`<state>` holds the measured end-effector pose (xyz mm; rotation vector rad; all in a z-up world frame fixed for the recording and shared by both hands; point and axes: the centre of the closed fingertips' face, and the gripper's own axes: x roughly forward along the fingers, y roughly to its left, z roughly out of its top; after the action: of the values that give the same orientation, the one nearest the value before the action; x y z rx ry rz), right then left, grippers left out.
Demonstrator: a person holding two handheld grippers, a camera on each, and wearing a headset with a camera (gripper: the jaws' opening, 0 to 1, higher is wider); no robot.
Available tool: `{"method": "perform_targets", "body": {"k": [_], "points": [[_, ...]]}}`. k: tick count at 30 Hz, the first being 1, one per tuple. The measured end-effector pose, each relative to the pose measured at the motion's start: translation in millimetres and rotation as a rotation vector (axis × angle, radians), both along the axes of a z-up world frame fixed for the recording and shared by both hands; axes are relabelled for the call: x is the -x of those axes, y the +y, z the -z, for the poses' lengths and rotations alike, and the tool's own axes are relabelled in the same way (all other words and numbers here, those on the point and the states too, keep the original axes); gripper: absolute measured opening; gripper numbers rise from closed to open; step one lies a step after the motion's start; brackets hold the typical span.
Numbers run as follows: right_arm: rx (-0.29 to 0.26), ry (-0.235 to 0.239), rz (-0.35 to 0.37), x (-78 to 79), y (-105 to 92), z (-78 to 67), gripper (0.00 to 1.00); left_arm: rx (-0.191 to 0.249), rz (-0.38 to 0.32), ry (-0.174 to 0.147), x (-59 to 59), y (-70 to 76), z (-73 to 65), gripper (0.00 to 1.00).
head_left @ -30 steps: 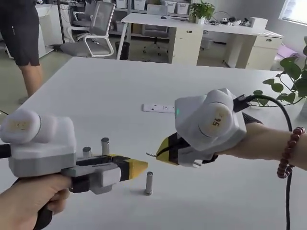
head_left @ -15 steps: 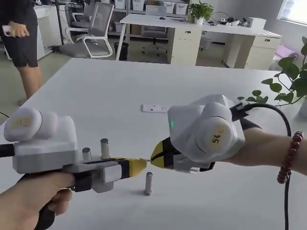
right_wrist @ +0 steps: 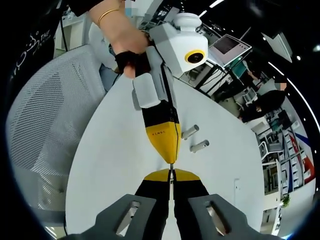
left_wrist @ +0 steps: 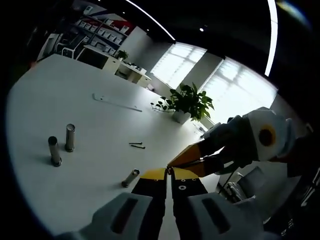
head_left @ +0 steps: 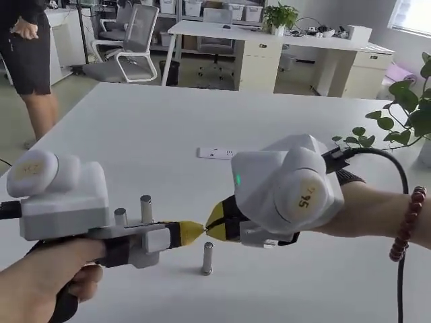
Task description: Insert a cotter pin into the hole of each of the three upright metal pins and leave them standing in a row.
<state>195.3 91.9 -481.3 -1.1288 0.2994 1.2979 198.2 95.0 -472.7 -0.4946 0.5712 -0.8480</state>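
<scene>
Your right gripper [head_left: 213, 227] has its yellow-tipped jaws pinched on a thin dark cotter pin [right_wrist: 171, 173], and your left gripper [head_left: 194, 231] meets it nose to nose, jaws drawn together; whether they grip the wire too I cannot tell. This looks like a mid-air regrip before an insertion, so next you need the wire held straight and brought to the nearest short grey steel pin [head_left: 207, 258], upright just below the tips. Two more grey steel pins [head_left: 146, 208] stand close together beyond your left gripper. Small dark spare cotter pins [left_wrist: 136, 145] lie on the white tabletop [head_left: 168, 134], a white power strip [head_left: 217, 153] farther off, a leafy potted plant [head_left: 407, 108] at the edge, office desks and chairs behind
</scene>
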Motion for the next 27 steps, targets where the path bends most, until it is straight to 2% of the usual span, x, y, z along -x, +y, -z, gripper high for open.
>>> {"method": "perform_targets", "body": {"k": [7,9,14,21,26,27], "points": [[0.002,-0.003,-0.003,0.5,0.2,0.8,0.0,-0.003,0.004,0.006,0.4,0.5,1.0,0.01],[-0.002,-0.003,-0.002,0.2,0.6,0.7,0.0,0.01,-0.002,0.021,0.0,1.2,1.0,0.0],[-0.01,-0.01,0.0,0.1,1.6,-1.4,0.0,0.025,-0.009,0.026,-0.5,2.7,-0.9,0.0],[-0.032,-0.019,0.016,-2.8,2.6,-4.4,0.0,0.03,-0.017,0.02,-2.5,3.6,-3.9,0.0],[-0.067,-0.007,0.033,-5.0,3.5,-7.5,0.0,0.035,-0.022,0.008,-4.8,5.4,-6.7,0.0],[-0.08,0.008,0.046,-5.5,3.8,-8.1,0.0,0.033,-0.02,0.004,-4.9,5.6,-6.8,0.0]]}}
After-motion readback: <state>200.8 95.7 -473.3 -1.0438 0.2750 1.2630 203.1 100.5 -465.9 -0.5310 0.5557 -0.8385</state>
